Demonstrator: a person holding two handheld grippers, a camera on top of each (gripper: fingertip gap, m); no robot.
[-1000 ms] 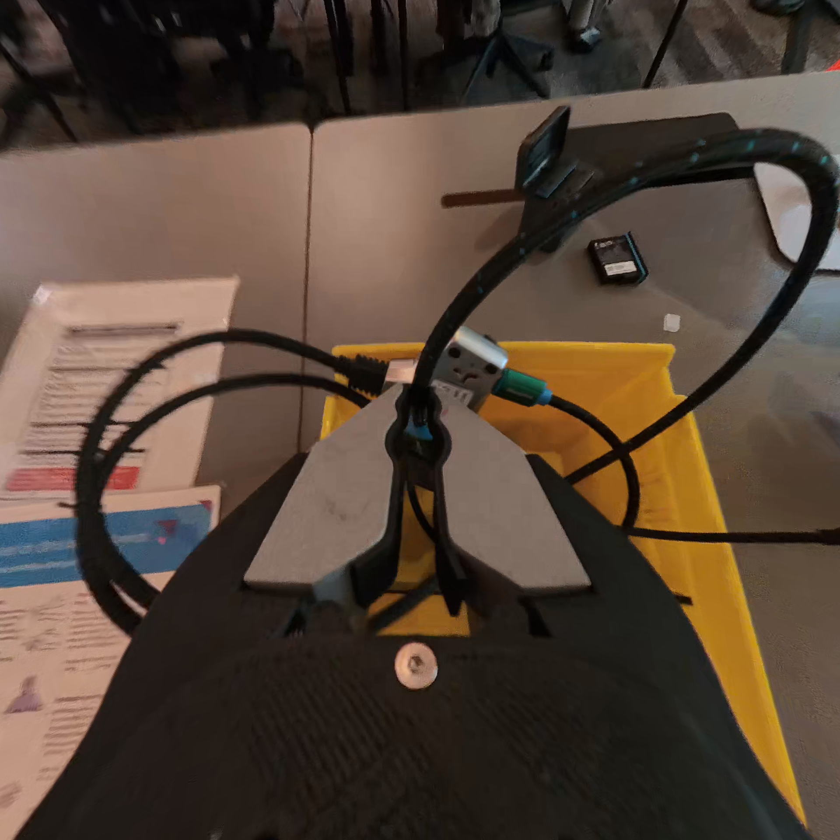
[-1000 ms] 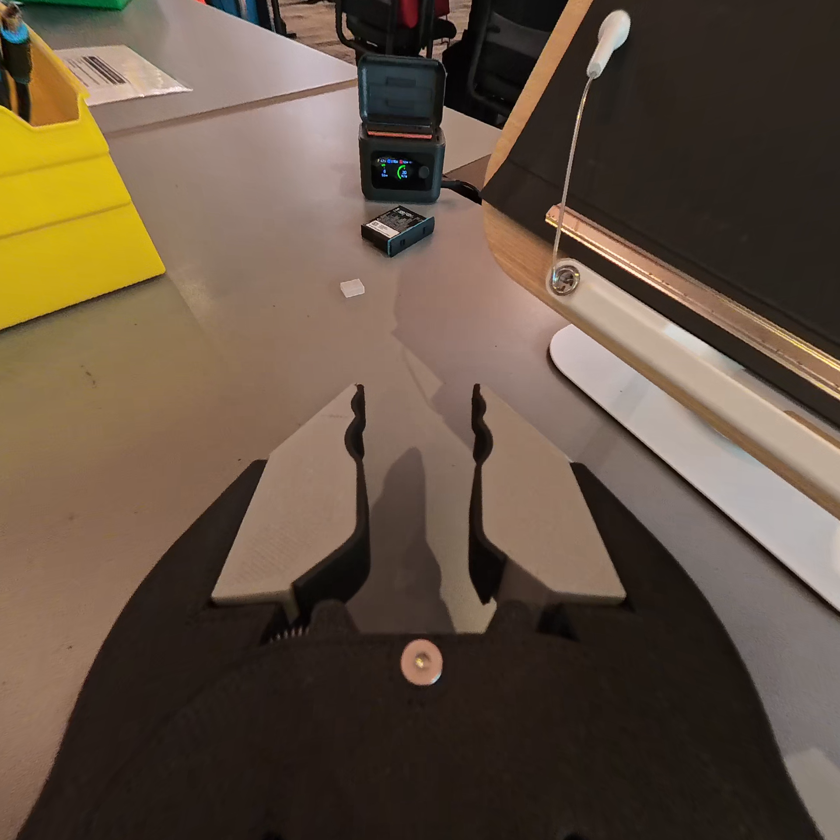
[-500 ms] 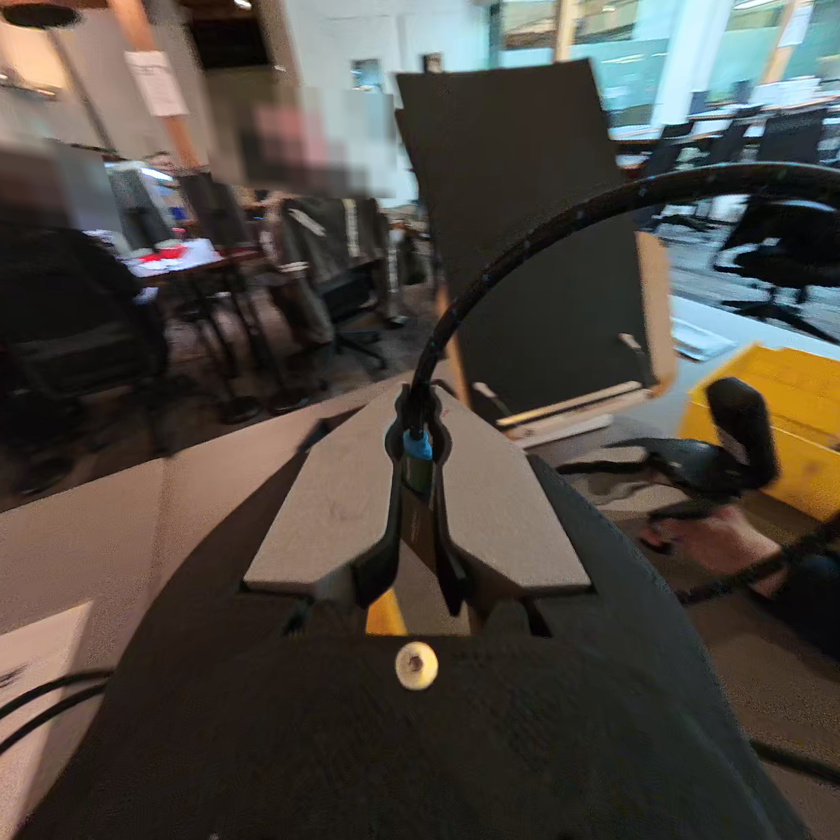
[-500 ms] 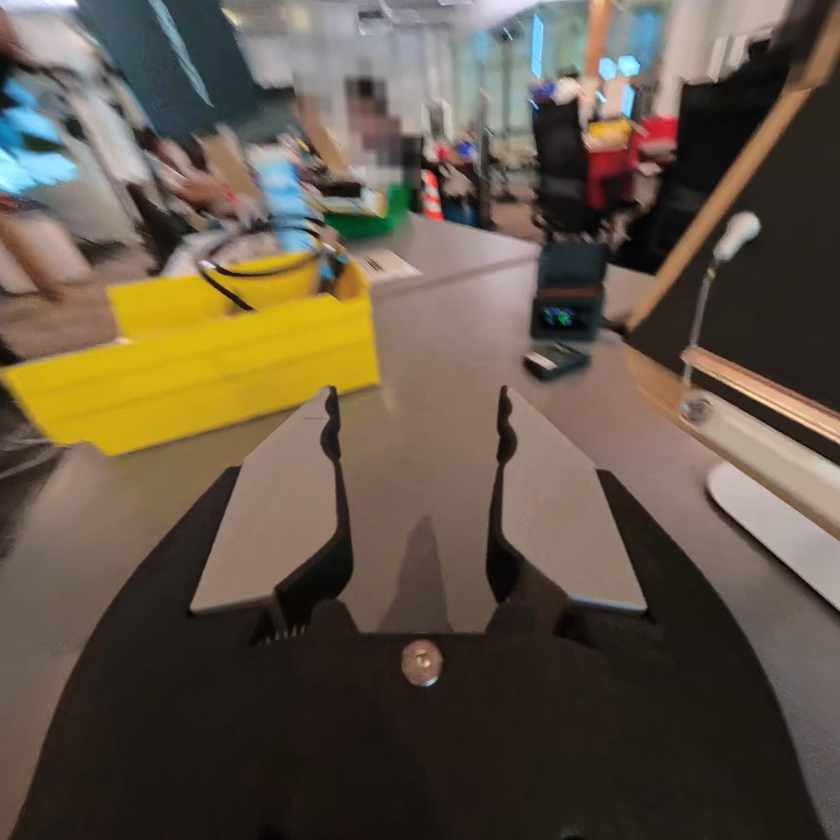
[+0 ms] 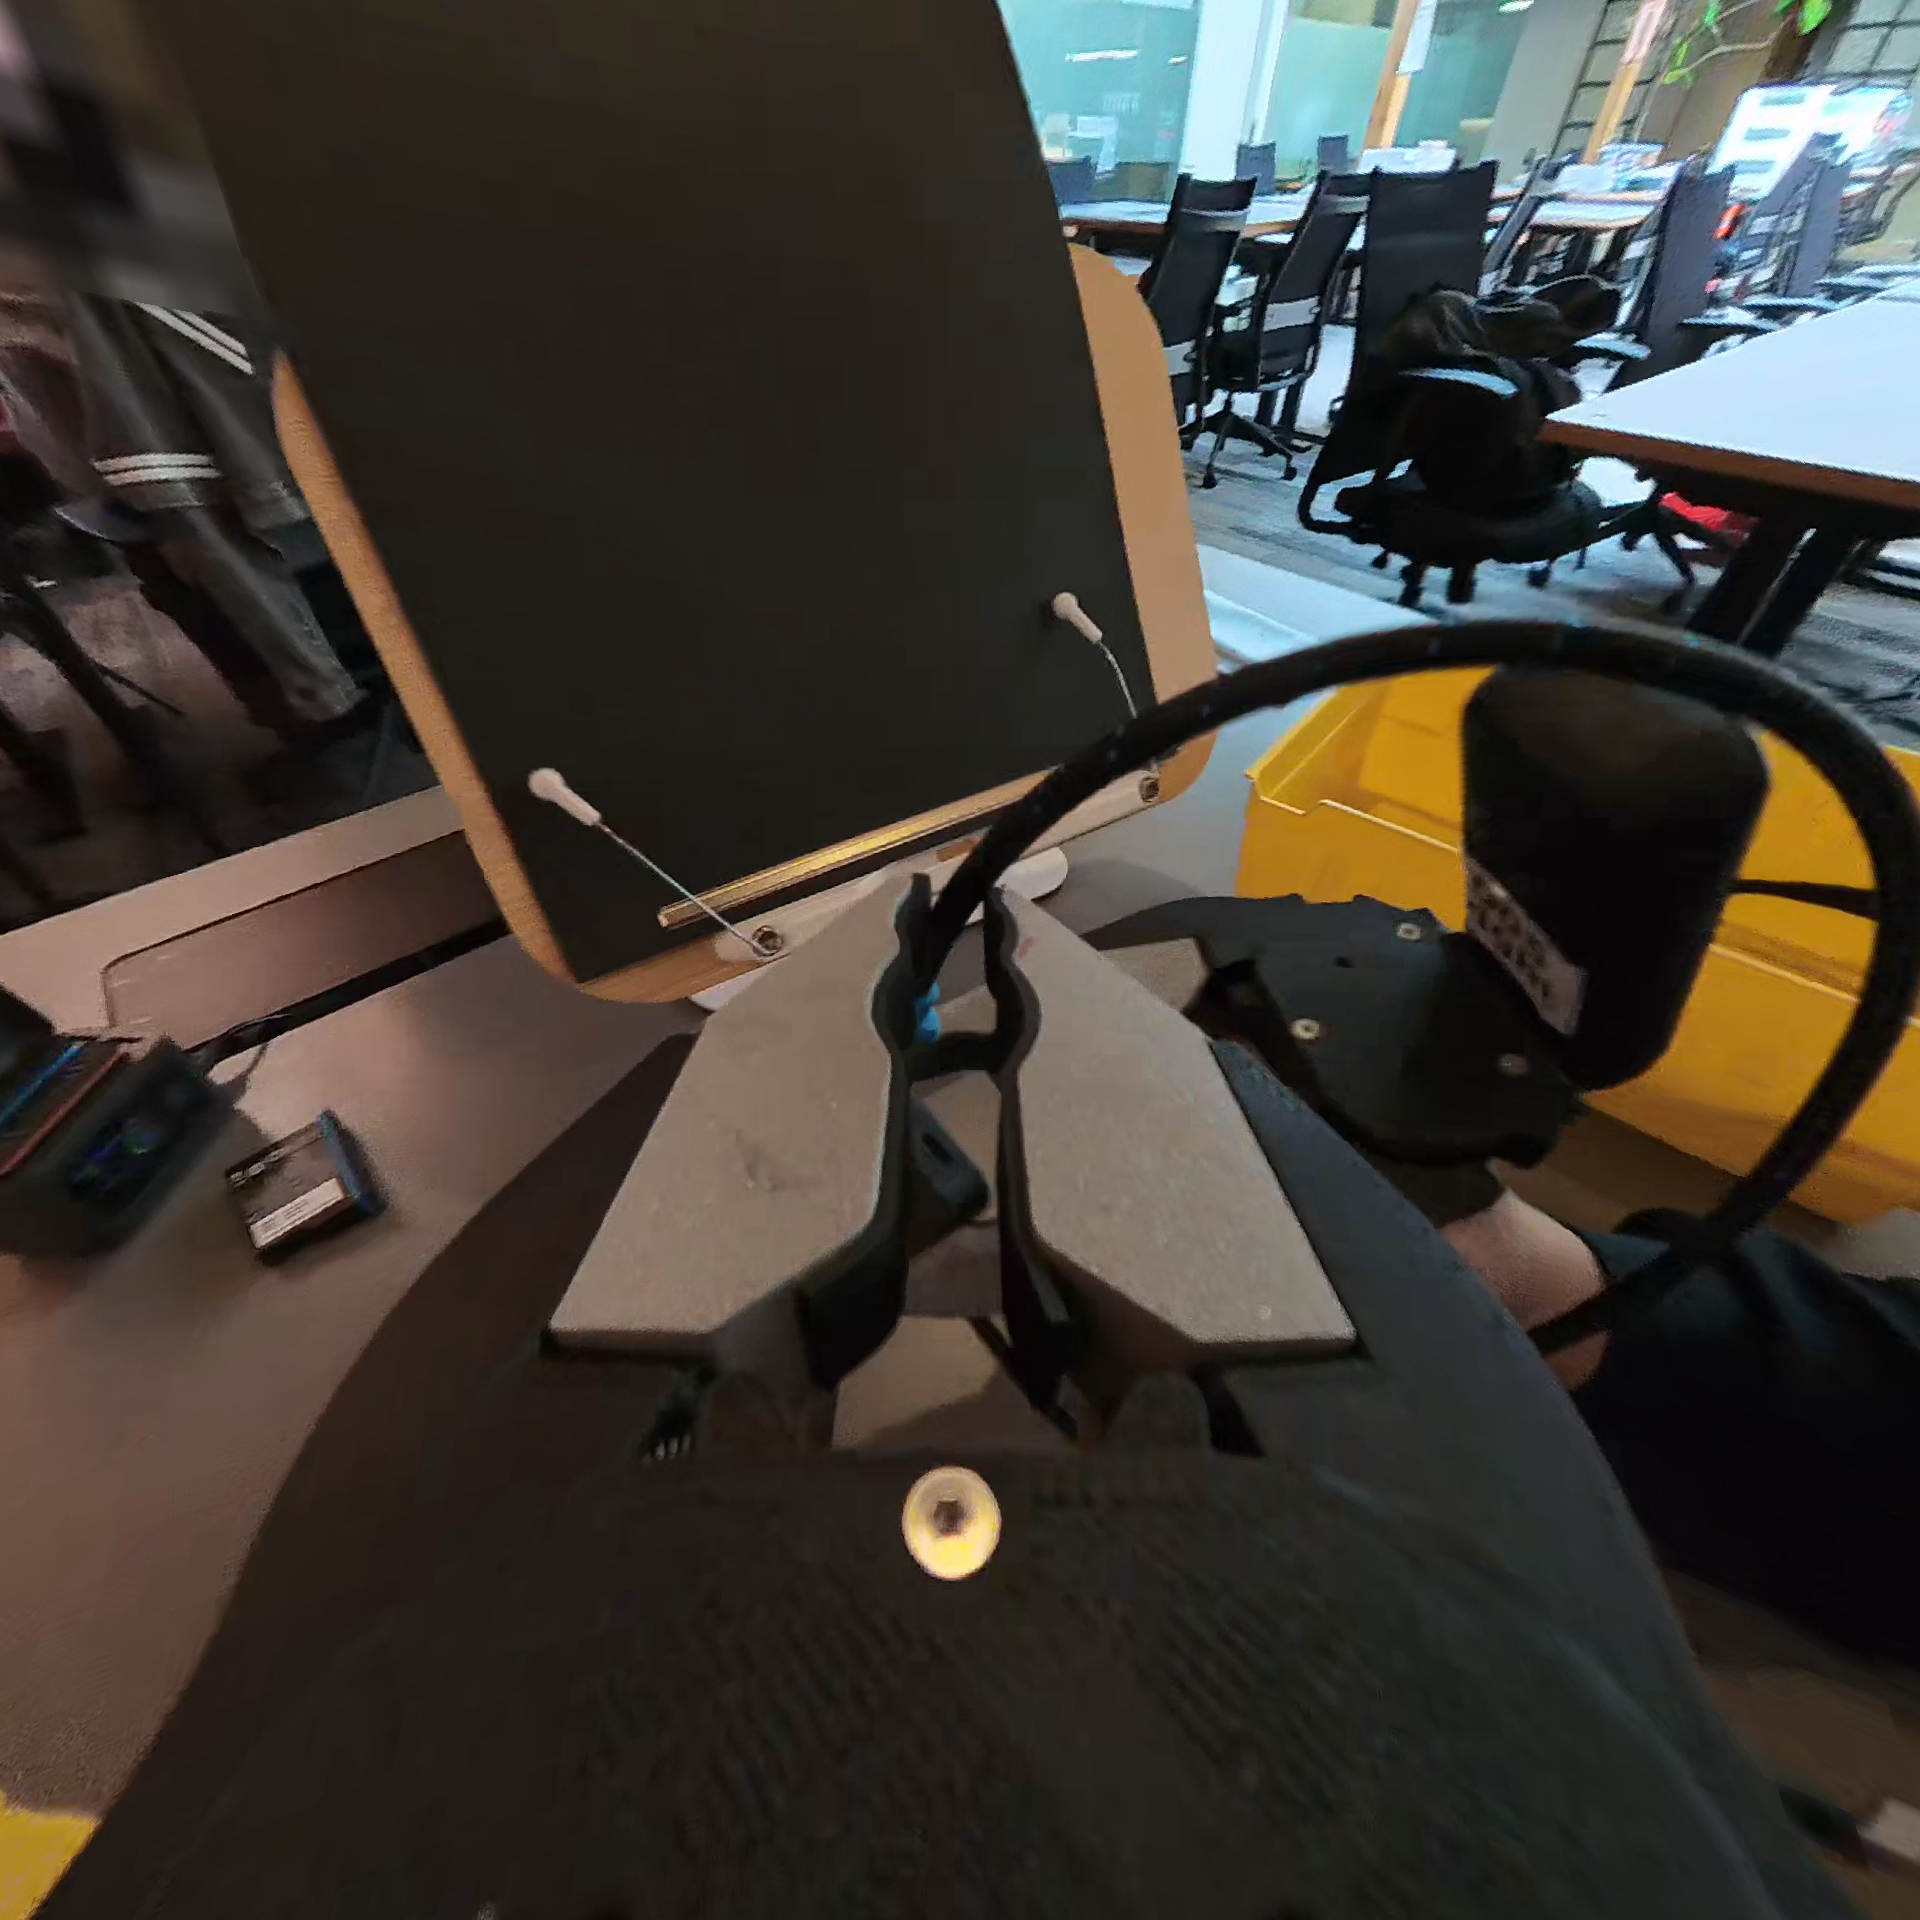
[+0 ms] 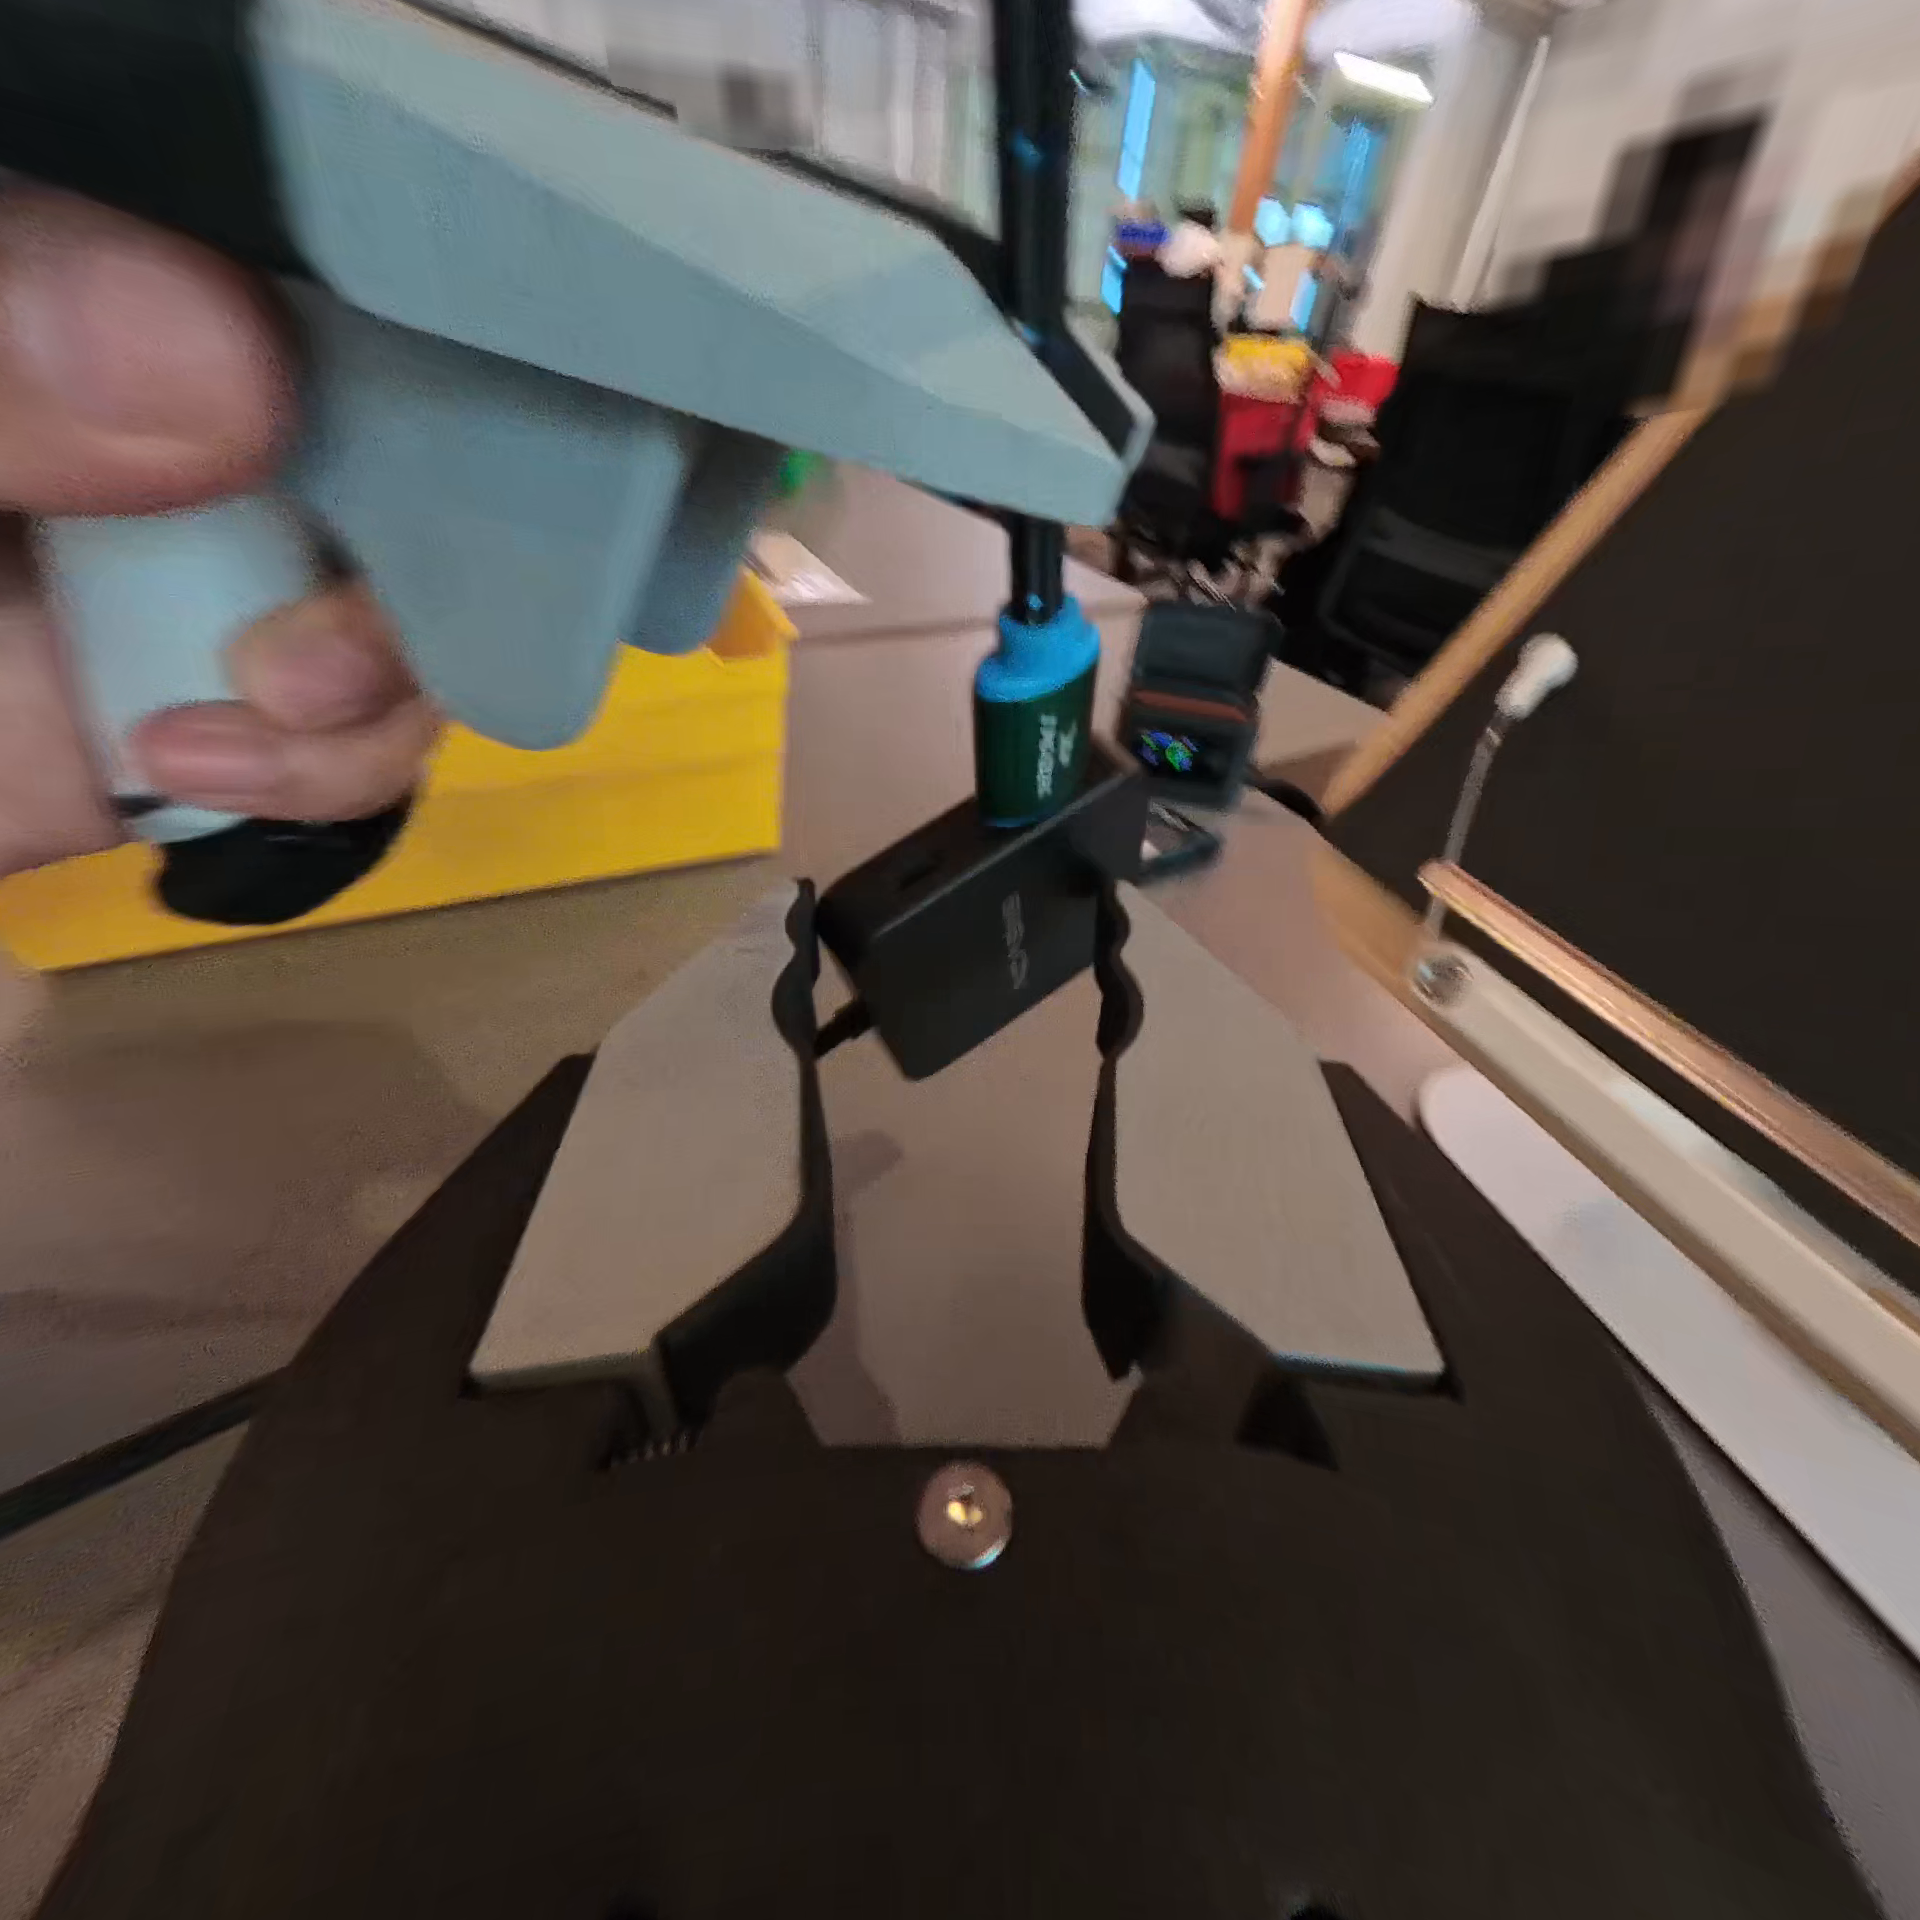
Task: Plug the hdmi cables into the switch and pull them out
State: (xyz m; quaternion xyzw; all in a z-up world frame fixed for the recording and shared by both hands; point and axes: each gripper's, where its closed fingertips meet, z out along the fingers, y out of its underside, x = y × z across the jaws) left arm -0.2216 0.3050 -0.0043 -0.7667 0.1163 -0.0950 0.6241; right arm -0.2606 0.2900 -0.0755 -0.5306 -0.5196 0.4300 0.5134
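While the left gripper (image 5: 951, 940) pinches the braided cable (image 5: 1558, 665), its plug (image 6: 1032, 732) hangs upright in the switch (image 6: 971, 951), which sits slanted between the right gripper's (image 6: 956, 951) wide-open jaws.

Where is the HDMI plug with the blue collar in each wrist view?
Left wrist view: HDMI plug at centre, mostly hidden between the fingers of the left hand-held gripper.
Right wrist view: upper centre, atop the black switch.
Shared landmark: yellow bin.
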